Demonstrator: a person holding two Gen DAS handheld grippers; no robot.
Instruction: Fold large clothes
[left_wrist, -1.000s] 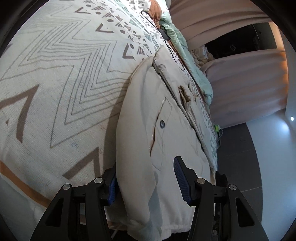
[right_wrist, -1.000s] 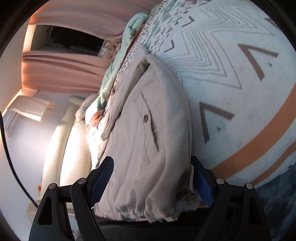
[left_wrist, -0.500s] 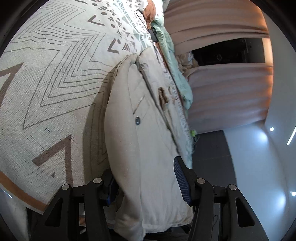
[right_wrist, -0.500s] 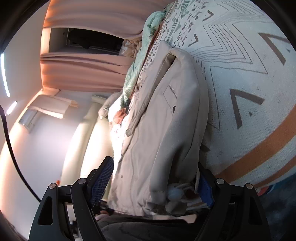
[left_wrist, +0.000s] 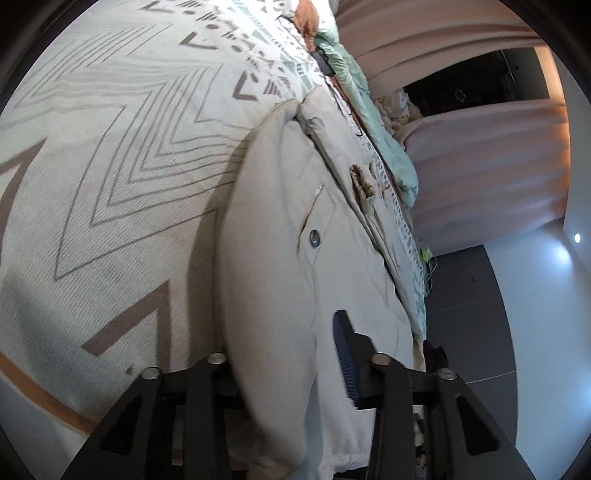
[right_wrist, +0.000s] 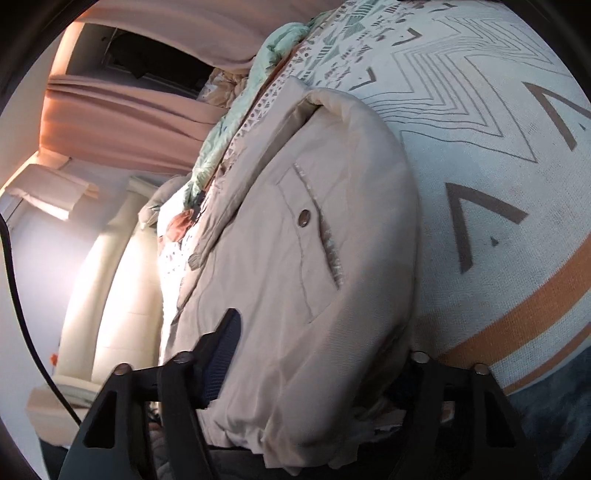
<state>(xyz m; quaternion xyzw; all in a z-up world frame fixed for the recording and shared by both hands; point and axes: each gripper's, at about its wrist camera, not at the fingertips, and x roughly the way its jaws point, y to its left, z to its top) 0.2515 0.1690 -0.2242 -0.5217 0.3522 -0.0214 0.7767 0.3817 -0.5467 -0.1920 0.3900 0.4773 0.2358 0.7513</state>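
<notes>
A padded beige jacket (left_wrist: 280, 221) lies folded lengthwise on the patterned bedspread (left_wrist: 110, 147), its snap-button pocket (left_wrist: 314, 236) facing up. My left gripper (left_wrist: 284, 339) has the hem end of the jacket between its fingers. Its jaws are closing and the blue right pad (left_wrist: 343, 350) sinks into the fabric, while the left finger is hidden behind the bulge. In the right wrist view the same jacket (right_wrist: 314, 221) fills my right gripper (right_wrist: 321, 332). Those jaws are closing too, with the blue left pad (right_wrist: 225, 347) pressed into the cloth and the right finger covered by it.
A mint-green quilt (left_wrist: 369, 110) and other crumpled bedding lie along the bed's far edge. Pink curtains (left_wrist: 480, 166) hang beyond, over a grey floor (left_wrist: 461, 295). A black cable (right_wrist: 14, 277) crosses the left of the right wrist view, near a lit white wall.
Both grippers have narrowed on the jacket's hem end, and the fabric now bulges up between their fingers. The views tilted and swung back slightly, and the jacket stayed on the bed.
</notes>
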